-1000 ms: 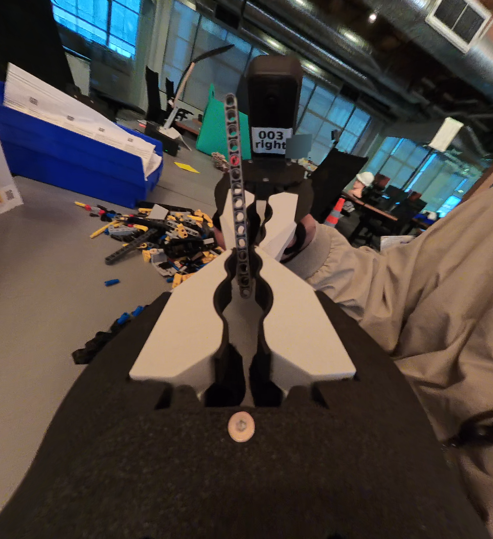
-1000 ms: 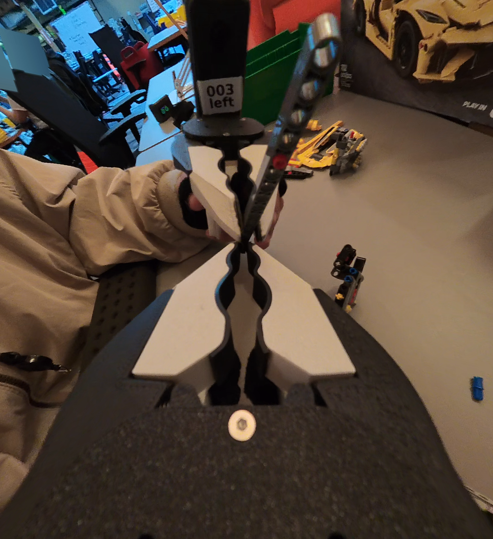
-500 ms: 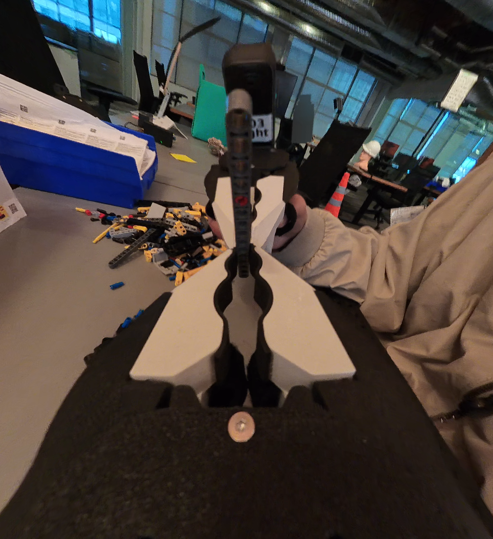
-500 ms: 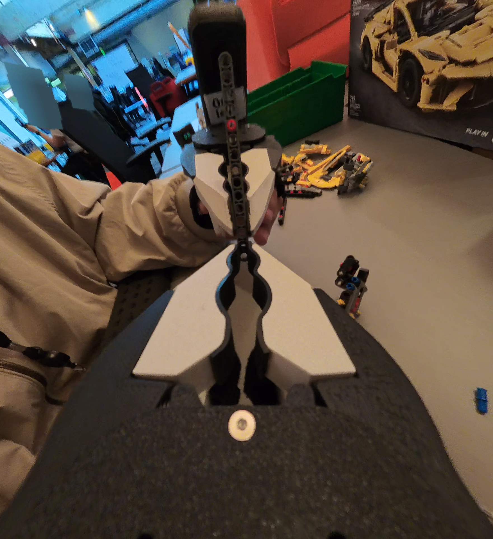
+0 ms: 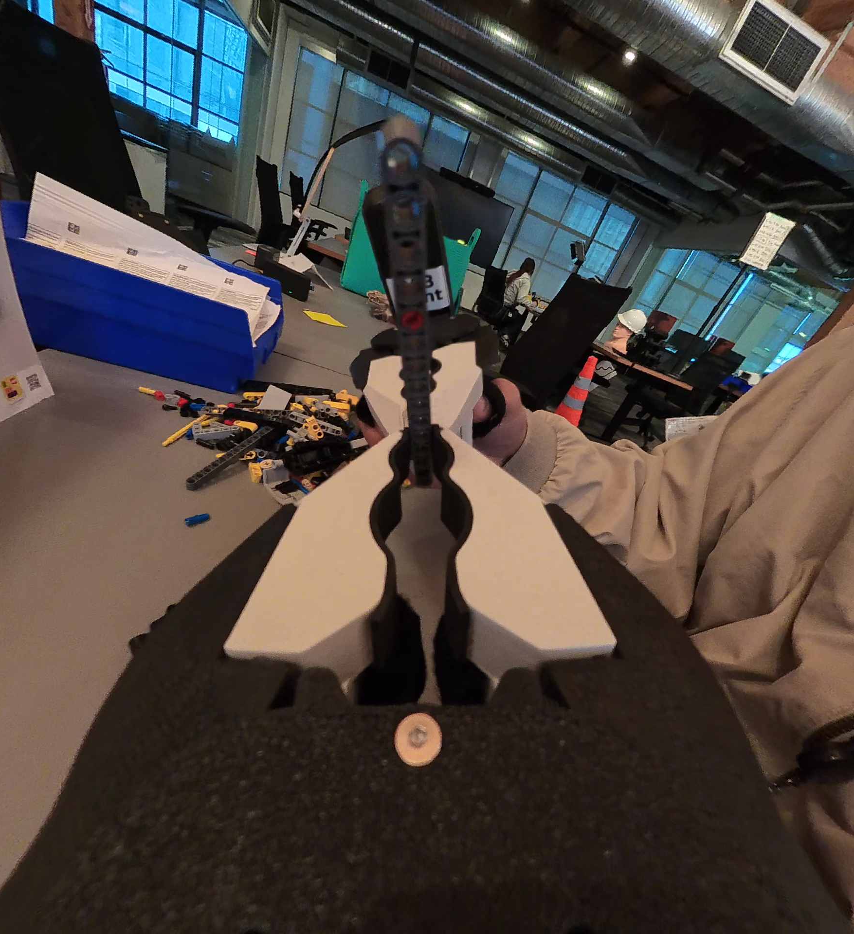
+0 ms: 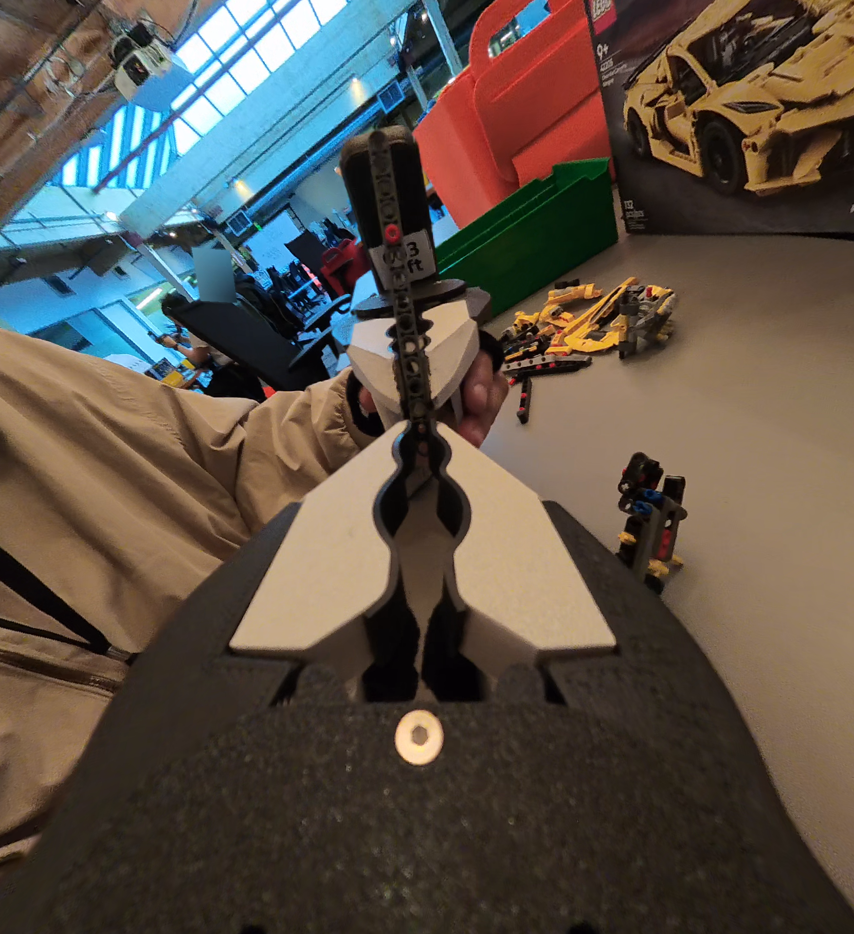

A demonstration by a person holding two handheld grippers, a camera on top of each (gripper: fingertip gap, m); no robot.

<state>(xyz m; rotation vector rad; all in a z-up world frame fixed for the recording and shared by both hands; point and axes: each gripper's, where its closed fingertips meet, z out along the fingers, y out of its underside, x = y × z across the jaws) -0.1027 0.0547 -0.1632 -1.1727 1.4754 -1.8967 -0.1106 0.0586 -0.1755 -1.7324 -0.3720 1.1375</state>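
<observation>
A long dark grey beam with holes (image 5: 412,384) and a red pin (image 5: 411,319) stands upright between my two grippers, which face each other tip to tip above the grey table (image 5: 60,556). My left gripper (image 5: 420,439) is shut on the beam's lower end. The right gripper's white fingers (image 5: 457,389) show just behind the beam. In the right wrist view the same beam (image 6: 407,328) rises from my right gripper (image 6: 418,429), which is also shut on its lower end. The left gripper's fingers (image 6: 445,354) show behind it. A hand in a beige sleeve holds each gripper.
A pile of loose building pieces (image 5: 273,429) lies before a blue bin of papers (image 5: 136,313). A blue pin (image 5: 196,519) lies alone. A yellow part-built assembly (image 6: 596,318), a small dark assembly (image 6: 649,520), a green bin (image 6: 531,232) and a car-picture box (image 6: 748,116) are on the right gripper's side. Left and right tips are no more than a few centimetres apart.
The beam leaned sideways in the right wrist view and now stands upright between the tips. Both grippers have tilted upward, and both stay shut at the beam's lower end.
</observation>
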